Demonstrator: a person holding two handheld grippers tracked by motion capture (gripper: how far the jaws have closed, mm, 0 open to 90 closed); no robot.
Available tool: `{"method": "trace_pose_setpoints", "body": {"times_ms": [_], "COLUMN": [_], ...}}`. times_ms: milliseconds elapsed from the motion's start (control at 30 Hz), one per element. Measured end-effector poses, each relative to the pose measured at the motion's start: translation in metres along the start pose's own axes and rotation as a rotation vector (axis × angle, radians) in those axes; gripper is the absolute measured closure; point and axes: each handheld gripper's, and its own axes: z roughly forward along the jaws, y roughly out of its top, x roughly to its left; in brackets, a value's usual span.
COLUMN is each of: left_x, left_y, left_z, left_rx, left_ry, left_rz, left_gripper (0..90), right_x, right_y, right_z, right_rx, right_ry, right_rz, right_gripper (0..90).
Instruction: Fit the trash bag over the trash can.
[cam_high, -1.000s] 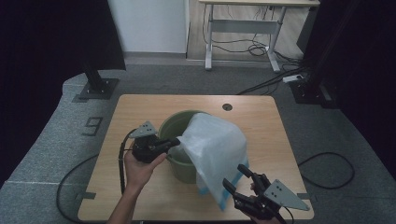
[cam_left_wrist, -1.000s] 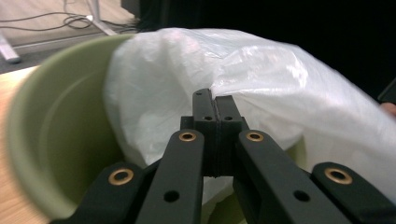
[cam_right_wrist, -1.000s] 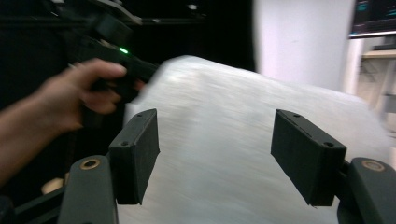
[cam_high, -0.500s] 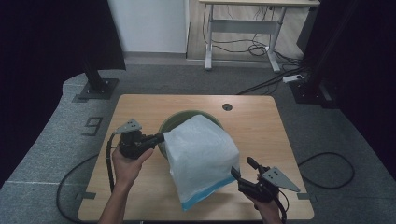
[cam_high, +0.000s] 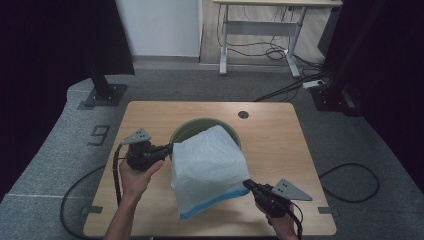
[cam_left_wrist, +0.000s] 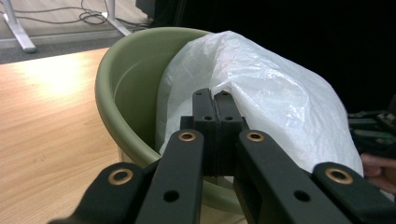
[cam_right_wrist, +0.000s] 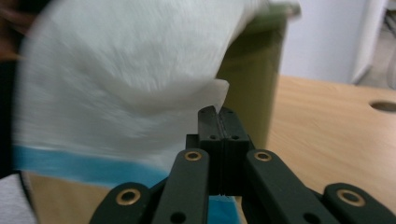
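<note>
A white plastic bag (cam_high: 207, 165) with a blue lower edge hangs stretched over the near side of a green bin (cam_high: 200, 122) on the wooden table (cam_high: 280, 140). My left gripper (cam_high: 170, 148) is at the bag's left edge. Its jaws have just eased open slightly but still pinch the bag (cam_left_wrist: 280, 102) at their tips (cam_left_wrist: 215, 98), beside the bin's rim (cam_left_wrist: 126, 93). My right gripper (cam_high: 248, 184) is at the bag's lower right corner. Its jaws have just been closing and now clamp a fold of the bag (cam_right_wrist: 116, 84) at their tips (cam_right_wrist: 217, 112), in front of the bin (cam_right_wrist: 252, 70).
A round cable hole (cam_high: 243, 114) sits in the table's far edge. Bare tabletop lies right of the bin. Cables (cam_high: 350, 180) trail on the grey floor on both sides, and a white desk frame (cam_high: 260, 30) stands farther back.
The right gripper, open before, has come down and shut on the bag's right corner. The left gripper moved left, and the bag now spreads wider over the bin.
</note>
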Motion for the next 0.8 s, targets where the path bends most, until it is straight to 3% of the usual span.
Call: {"method": "trace_pose_setpoints", "body": {"times_ms": [33, 100, 167, 300, 533, 633, 800], "left_x": [0.000, 0.000, 0.001, 0.002, -0.003, -0.013, -0.040], "left_y": [0.000, -0.001, -0.002, -0.001, 0.000, 0.002, 0.006], "left_z": [-0.001, -0.007, -0.012, -0.027, -0.046, -0.045, -0.028], "left_rx": [-0.003, -0.019, -0.032, -0.048, -0.052, -0.049, -0.003], "left_ry": [0.004, 0.022, 0.016, 0.018, -0.005, -0.035, -0.099], "left_rz": [0.008, 0.021, 0.023, 0.067, 0.131, 0.152, 0.206], "left_gripper": [77.6, 74.1, 60.6, 57.4, 53.8, 53.6, 53.1], "right_x": [0.001, 0.002, 0.002, -0.002, -0.010, -0.011, -0.004], "right_y": [0.007, 0.010, 0.024, 0.035, 0.064, 0.070, 0.077], "right_z": [-0.005, -0.008, -0.020, -0.026, -0.027, -0.023, -0.014], "right_rx": [-0.025, -0.037, -0.081, -0.095, -0.059, -0.055, -0.053], "right_ry": [0.020, 0.022, 0.002, -0.013, -0.053, -0.065, -0.061], "right_rz": [-0.002, -0.002, -0.010, -0.013, -0.048, -0.049, -0.048], "right_gripper": [89.0, 89.0, 89.0, 89.0, 89.0, 89.0, 88.9]}}
